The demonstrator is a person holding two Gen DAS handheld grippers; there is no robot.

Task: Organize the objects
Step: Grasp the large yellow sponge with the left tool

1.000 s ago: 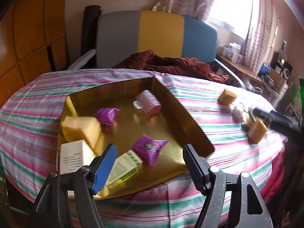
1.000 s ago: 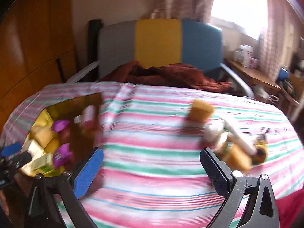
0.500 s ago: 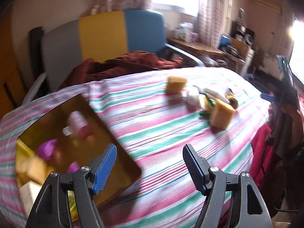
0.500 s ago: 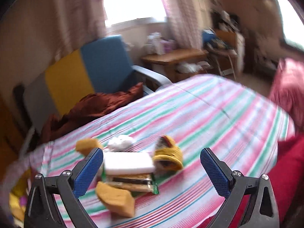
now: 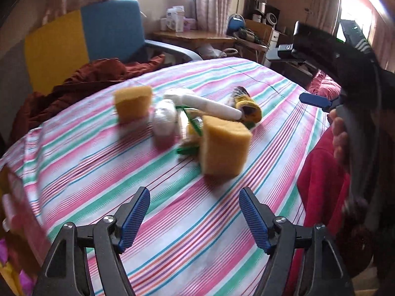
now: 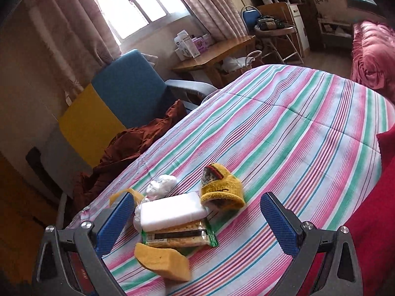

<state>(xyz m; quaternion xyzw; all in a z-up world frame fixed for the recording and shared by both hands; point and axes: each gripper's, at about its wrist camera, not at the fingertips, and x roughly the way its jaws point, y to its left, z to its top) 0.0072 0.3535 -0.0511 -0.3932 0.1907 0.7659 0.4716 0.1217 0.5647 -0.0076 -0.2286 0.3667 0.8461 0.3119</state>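
Note:
A pile of loose things lies on the striped tablecloth [image 5: 172,222]. In the left wrist view a yellow sponge [image 5: 224,145] is nearest, with a second sponge [image 5: 133,103], crumpled white plastic [image 5: 164,120], a white block [image 5: 207,106] and a yellow knitted piece [image 5: 246,108] behind it. My left gripper [image 5: 193,219] hangs short of the pile, its jaws opening, nothing between them. My right gripper [image 6: 197,224] is open, low over the white block [image 6: 172,212], a green cracker pack [image 6: 177,238] and a sponge [image 6: 163,261]; its pads touch none of them.
A blurred gold tray [image 5: 9,278] with purple packets sits at the far left edge. A blue and yellow chair [image 6: 118,98] with a brown cloth [image 6: 128,148] stands behind the table. A hand [image 5: 340,135] holds the right gripper over red bedding [image 6: 370,222].
The left wrist view swung from the gold tray rightward to the pile, which now looks closer. The right gripper rolled and came in over the pile, then held still.

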